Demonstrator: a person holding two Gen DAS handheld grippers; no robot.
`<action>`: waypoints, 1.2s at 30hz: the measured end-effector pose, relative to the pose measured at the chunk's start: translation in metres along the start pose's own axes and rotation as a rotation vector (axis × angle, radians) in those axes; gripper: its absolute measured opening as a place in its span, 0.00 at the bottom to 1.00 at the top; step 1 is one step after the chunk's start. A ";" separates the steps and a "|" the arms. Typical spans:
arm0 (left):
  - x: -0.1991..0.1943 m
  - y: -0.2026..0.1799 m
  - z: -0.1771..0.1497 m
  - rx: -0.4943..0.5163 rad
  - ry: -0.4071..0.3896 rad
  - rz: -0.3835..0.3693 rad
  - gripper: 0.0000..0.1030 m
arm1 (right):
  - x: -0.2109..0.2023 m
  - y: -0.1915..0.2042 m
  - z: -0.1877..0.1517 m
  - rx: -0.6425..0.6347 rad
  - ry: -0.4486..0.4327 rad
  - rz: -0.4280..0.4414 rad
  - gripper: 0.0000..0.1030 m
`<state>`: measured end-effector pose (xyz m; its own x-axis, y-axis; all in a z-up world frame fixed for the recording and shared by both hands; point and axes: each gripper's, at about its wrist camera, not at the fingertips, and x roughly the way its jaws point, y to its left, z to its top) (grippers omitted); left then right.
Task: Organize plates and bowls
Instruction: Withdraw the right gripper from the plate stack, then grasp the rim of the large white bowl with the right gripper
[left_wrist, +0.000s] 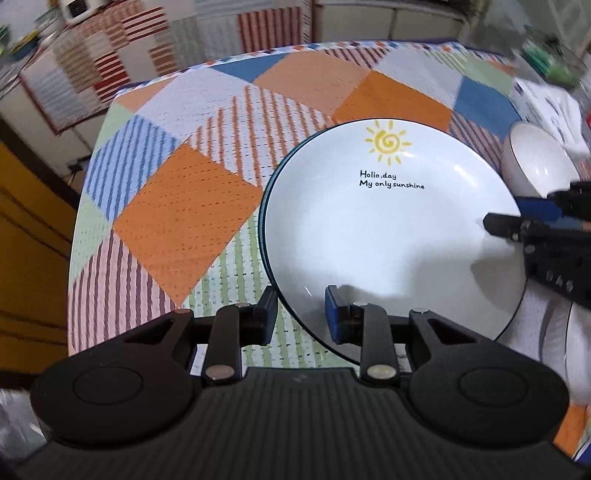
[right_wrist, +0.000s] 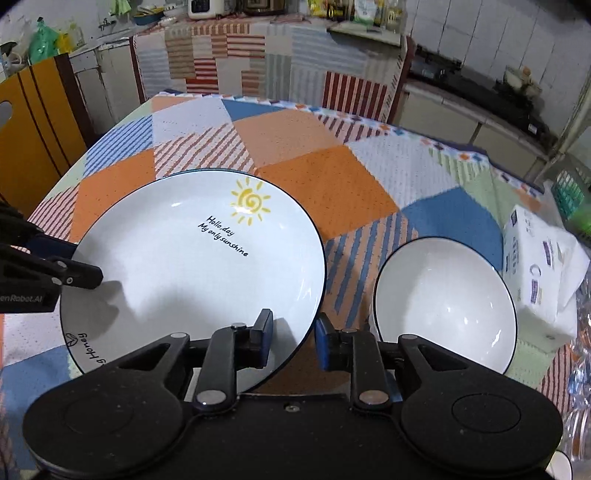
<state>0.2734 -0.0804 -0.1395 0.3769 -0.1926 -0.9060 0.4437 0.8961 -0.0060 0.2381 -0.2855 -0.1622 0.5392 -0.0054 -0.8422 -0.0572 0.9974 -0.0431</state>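
Observation:
A white plate (left_wrist: 388, 236) with a dark rim, a yellow sun and black writing lies on the patchwork tablecloth; it also shows in the right wrist view (right_wrist: 192, 273). My left gripper (left_wrist: 301, 314) is open and straddles the plate's near rim, one finger outside, one over the plate. My right gripper (right_wrist: 293, 338) is open and straddles the plate's right rim the same way. Each gripper shows at the edge of the other's view, the right (left_wrist: 517, 221) and the left (right_wrist: 70, 266). A white bowl (right_wrist: 443, 302) stands right of the plate, also visible in the left wrist view (left_wrist: 535, 162).
A white tissue pack (right_wrist: 543, 266) lies at the table's right, beyond the bowl. A yellow chair back (right_wrist: 33, 129) stands at the table's left. The tablecloth (right_wrist: 325, 184) stretches behind the plate. A counter with clutter runs along the back wall.

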 end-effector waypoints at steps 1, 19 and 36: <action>-0.001 0.000 -0.002 -0.022 -0.002 -0.005 0.26 | 0.001 0.001 -0.001 -0.008 -0.017 -0.008 0.28; -0.120 -0.066 -0.050 0.054 -0.160 -0.083 0.26 | -0.146 -0.026 -0.088 -0.022 -0.316 -0.033 0.56; -0.104 -0.136 -0.091 0.004 -0.201 -0.159 0.60 | -0.151 -0.028 -0.176 -0.054 -0.250 0.043 0.73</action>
<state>0.0999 -0.1453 -0.0833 0.4559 -0.4066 -0.7918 0.5135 0.8467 -0.1391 0.0106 -0.3247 -0.1278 0.7255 0.0619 -0.6854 -0.1263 0.9910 -0.0442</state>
